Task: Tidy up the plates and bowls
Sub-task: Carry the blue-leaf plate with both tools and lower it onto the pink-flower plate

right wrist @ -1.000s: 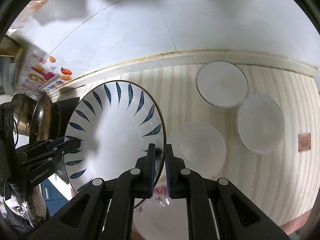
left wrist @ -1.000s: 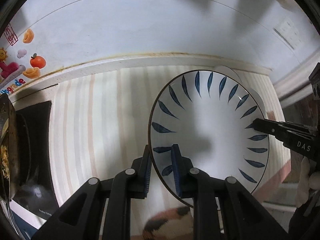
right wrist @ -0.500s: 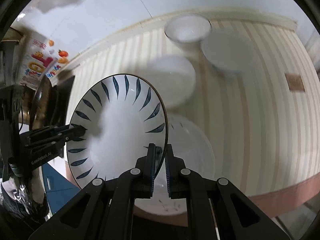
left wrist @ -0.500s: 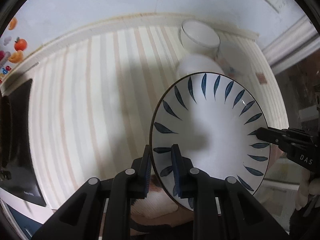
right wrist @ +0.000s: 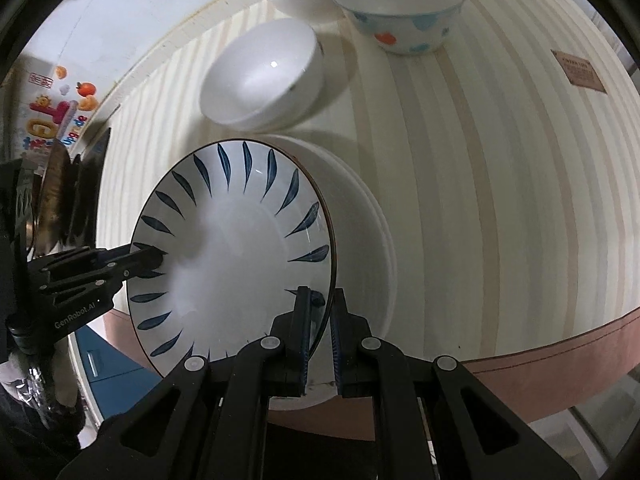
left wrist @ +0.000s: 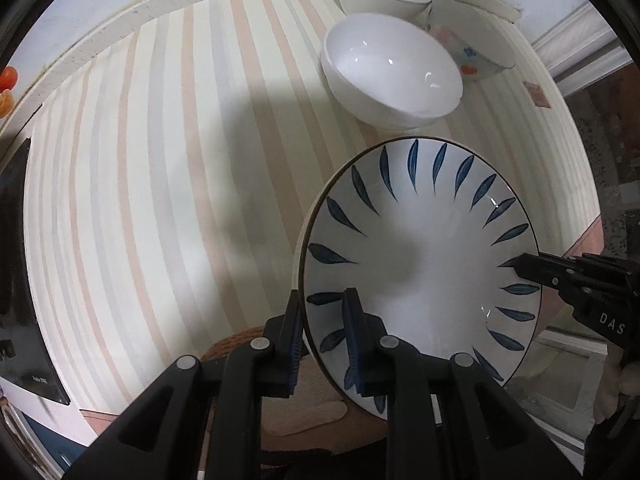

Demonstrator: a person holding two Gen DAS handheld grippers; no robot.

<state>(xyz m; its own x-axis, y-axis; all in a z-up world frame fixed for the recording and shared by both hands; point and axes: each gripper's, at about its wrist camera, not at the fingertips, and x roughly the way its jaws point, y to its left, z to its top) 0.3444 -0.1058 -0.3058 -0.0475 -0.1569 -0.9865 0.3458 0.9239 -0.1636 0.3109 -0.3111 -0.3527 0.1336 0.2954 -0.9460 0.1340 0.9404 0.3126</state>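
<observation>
Am holding leaf-pattern plate [right wrist: 236,248] by opposite rims, left gripper [left wrist: 322,344] and right gripper [right wrist: 320,332] jaws both clamping it, hovering over white plate stack [right wrist: 360,240] near plain white bowl [right wrist: 260,80], for level stacking.

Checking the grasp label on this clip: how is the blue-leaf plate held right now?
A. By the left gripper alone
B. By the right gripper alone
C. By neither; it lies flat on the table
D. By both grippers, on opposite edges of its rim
D: the left gripper and the right gripper each pinch the rim of the blue-leaf plate from opposite sides.
</observation>
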